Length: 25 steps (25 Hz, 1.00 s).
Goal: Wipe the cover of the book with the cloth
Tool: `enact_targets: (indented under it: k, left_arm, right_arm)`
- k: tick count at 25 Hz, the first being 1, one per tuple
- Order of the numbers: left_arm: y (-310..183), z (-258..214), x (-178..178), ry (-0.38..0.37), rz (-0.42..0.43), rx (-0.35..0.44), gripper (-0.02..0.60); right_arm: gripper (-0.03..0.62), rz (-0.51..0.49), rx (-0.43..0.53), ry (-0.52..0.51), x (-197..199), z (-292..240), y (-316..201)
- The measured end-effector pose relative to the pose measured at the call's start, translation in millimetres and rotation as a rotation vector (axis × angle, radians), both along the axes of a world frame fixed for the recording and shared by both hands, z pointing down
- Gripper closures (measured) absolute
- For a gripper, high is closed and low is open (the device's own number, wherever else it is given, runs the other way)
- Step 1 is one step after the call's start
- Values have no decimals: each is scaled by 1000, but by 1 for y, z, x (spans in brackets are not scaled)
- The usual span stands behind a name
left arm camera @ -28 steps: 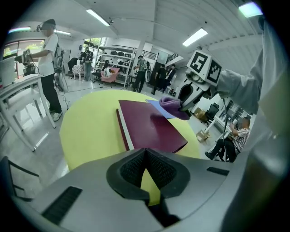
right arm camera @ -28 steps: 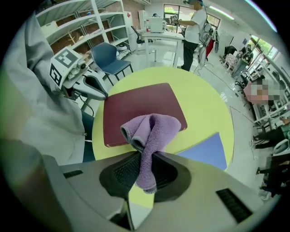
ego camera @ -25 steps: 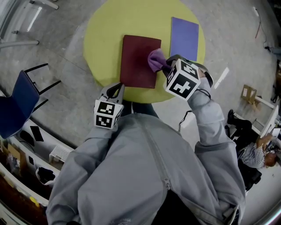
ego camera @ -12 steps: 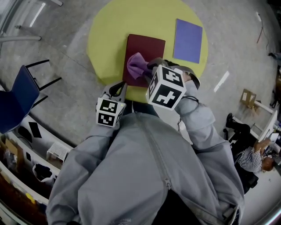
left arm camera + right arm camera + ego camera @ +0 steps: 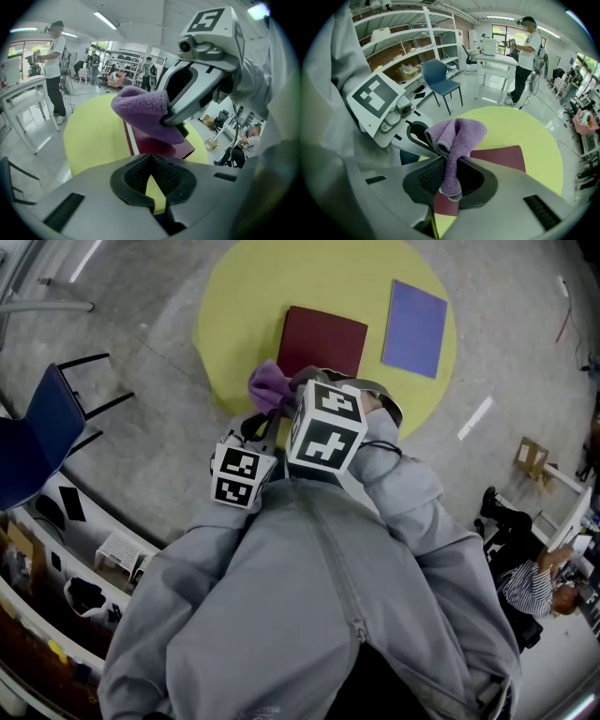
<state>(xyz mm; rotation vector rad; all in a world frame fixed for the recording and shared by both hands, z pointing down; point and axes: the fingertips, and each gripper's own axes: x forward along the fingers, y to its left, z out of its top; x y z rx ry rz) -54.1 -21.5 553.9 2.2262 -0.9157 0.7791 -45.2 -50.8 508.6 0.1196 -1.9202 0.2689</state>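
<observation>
A dark red book lies on the round yellow table. My right gripper is shut on a bunched purple cloth, which sits off the book's near left corner, by the table's near edge. In the right gripper view the cloth is pinched between the jaws, with the book beyond. My left gripper is shut and holds nothing, just under the cloth. From the left gripper, the cloth hangs in front of the book.
A flat blue-violet book lies on the table to the right of the red one. A blue chair stands on the floor to the left. A white table and a standing person are behind the yellow table.
My right gripper has dragged the cloth left and toward me, from the book's right side across its cover to beyond its near left corner. The left gripper has stayed in place.
</observation>
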Motion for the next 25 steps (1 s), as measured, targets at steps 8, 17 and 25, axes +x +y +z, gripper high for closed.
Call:
enact_targets:
  k: [8,17,25]
  left_arm:
    - [0,2,1,7,0,-2,565]
    - [-2,3,-2,-6,12,13,564]
    - [-2,3,1,-19,21,15,563]
  right_arm:
    - [511,4,-35,13,-10,28,1]
    - [511,25,-55,-2,-5,33,4]
    - [511,72,-78,31,38,37,22]
